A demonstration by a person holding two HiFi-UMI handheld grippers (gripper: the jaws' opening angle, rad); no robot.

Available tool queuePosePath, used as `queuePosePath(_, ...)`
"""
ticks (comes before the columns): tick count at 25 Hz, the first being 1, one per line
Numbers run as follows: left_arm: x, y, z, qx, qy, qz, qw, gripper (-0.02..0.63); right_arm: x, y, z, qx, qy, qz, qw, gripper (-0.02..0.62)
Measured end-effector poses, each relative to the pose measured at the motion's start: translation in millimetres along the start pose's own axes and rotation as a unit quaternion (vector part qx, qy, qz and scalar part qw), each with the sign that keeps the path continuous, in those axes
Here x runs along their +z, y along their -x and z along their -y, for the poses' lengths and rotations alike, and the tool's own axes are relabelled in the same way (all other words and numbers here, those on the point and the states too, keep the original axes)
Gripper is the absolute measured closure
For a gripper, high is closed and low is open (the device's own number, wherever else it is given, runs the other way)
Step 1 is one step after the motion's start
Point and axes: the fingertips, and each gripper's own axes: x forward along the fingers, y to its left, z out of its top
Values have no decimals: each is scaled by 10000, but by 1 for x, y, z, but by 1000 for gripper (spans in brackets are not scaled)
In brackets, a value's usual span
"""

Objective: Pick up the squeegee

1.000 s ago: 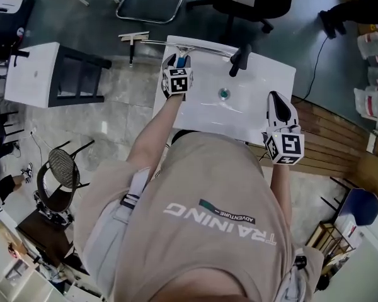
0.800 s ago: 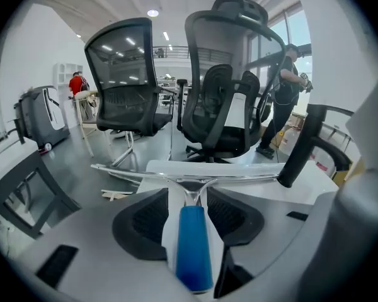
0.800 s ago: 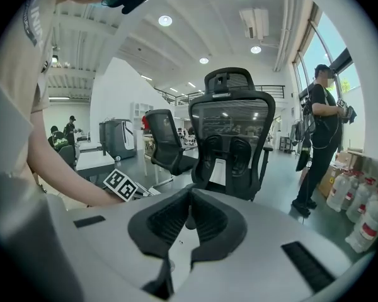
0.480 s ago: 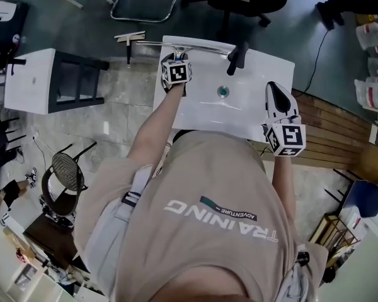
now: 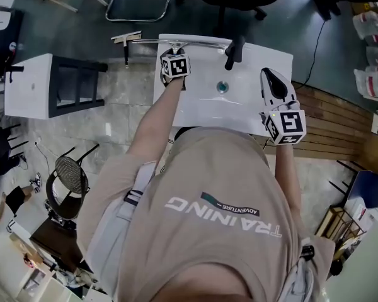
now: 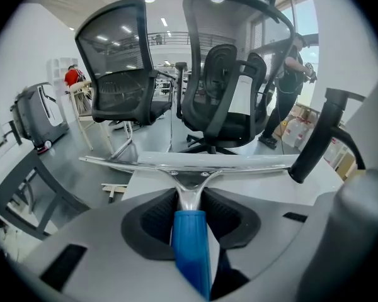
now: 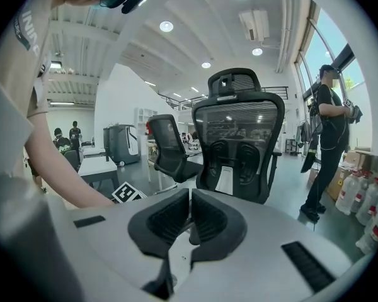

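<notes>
The squeegee [image 5: 195, 40] lies along the far edge of the white table [image 5: 239, 109], its metal blade [image 6: 183, 162] crosswise and its blue handle [image 6: 190, 244] pointing toward me. My left gripper [image 5: 174, 55] reaches down over the handle. In the left gripper view the left gripper [image 6: 190, 197] has the handle and metal neck between its black pads; the jaws have just been closing and the pads lie against the neck on both sides. My right gripper [image 5: 269, 75] hovers over the table's right side, apart from the squeegee. The right gripper [image 7: 189, 203] has its pads together with nothing between them.
A black handle-like object [image 5: 231, 54] stands at the table's far edge, right of the blade. A small teal spot [image 5: 222, 87] marks the table's middle. A second small tool [image 5: 127, 39] lies on the floor. A white side table [image 5: 31, 83] stands left; office chairs [image 6: 230, 99] stand beyond.
My left gripper has moved forward and down onto the squeegee's handle, hiding the blue handle in the head view. The right gripper has drifted slightly forward.
</notes>
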Motion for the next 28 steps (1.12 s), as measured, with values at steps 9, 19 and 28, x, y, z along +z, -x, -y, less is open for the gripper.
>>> queuePosePath(9,-3,4,2,-184,-49,-1,9998,485,-8,19,0,-71,57,-10,10000,558)
queuePosePath(19,-6,49,-11,-153,48,627,9979,485,-20,33,-1,25,-39,33,10000,558)
queuePosePath(28,19,122,-21,-8,47,1433,9897,485,-11,25,-15,434,126,218,9987,558)
